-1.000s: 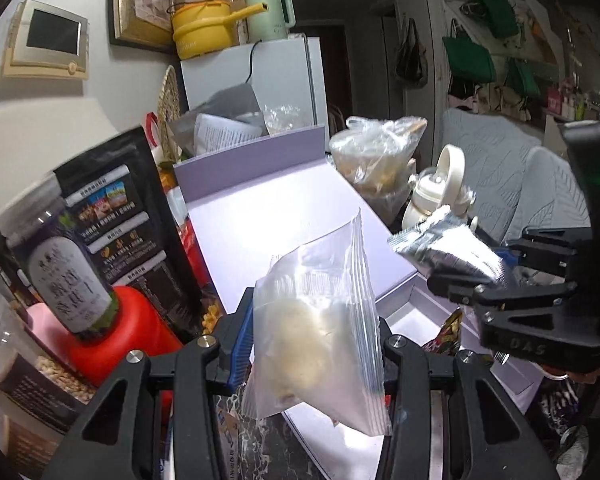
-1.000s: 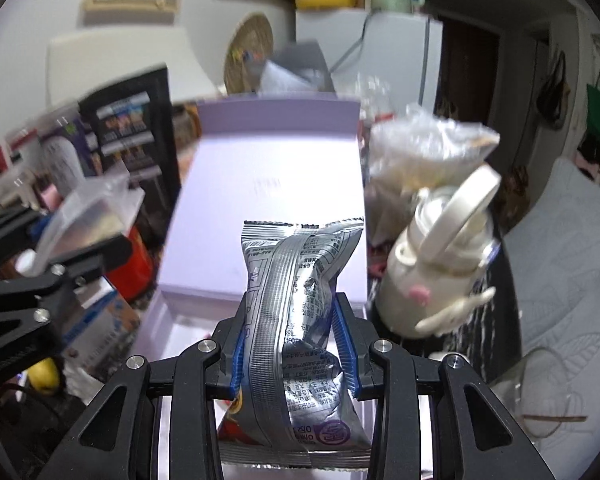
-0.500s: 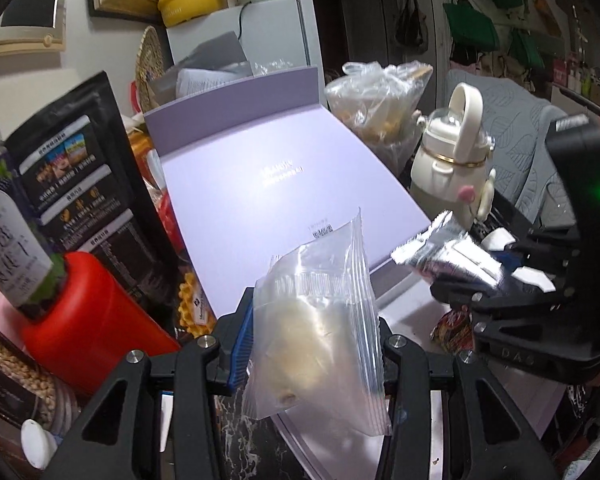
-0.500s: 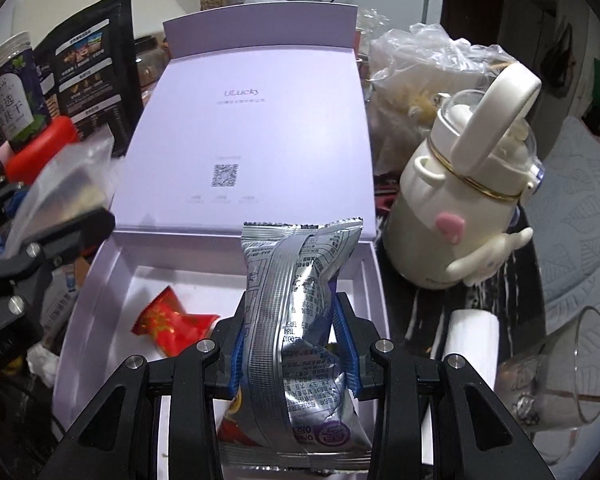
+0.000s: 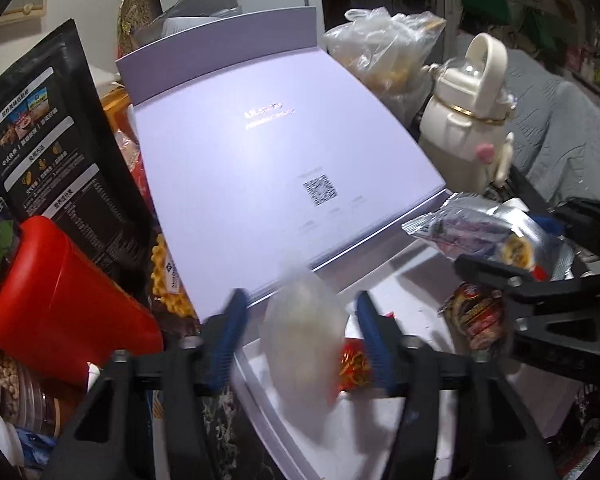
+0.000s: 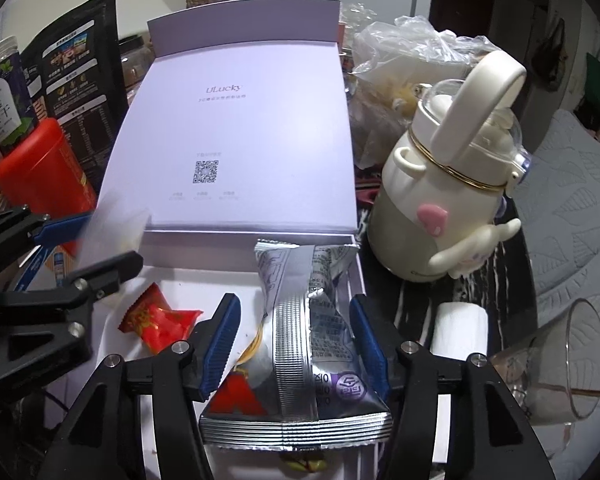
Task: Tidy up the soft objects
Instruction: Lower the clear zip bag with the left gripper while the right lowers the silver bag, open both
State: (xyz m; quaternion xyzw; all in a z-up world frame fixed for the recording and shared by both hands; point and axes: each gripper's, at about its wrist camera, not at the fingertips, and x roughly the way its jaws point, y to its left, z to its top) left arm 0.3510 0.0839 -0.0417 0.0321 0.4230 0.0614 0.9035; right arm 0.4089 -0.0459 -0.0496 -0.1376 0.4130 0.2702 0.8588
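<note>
An open lilac box (image 5: 380,420) lies below both grippers, its lid (image 6: 240,128) propped up behind. My left gripper (image 5: 300,320) is open; a clear zip bag with a white lump (image 5: 304,336) is blurred between its fingers, dropping over the box. My right gripper (image 6: 292,320) is open; the silver snack packet (image 6: 300,344) stands loose between its fingers over the box. The packet also shows in the left wrist view (image 5: 488,236). A red candy packet (image 6: 160,320) lies in the box.
A cream kettle-shaped bottle (image 6: 452,200) and a plastic bag (image 6: 400,60) stand right of the box. A red canister (image 5: 60,300), a black pouch (image 5: 48,140) and jars crowd the left. A glass (image 6: 560,360) lies at right.
Both grippers came down over the box and opened. The clear bag and the silver packet, held before, are now loose between the fingers.
</note>
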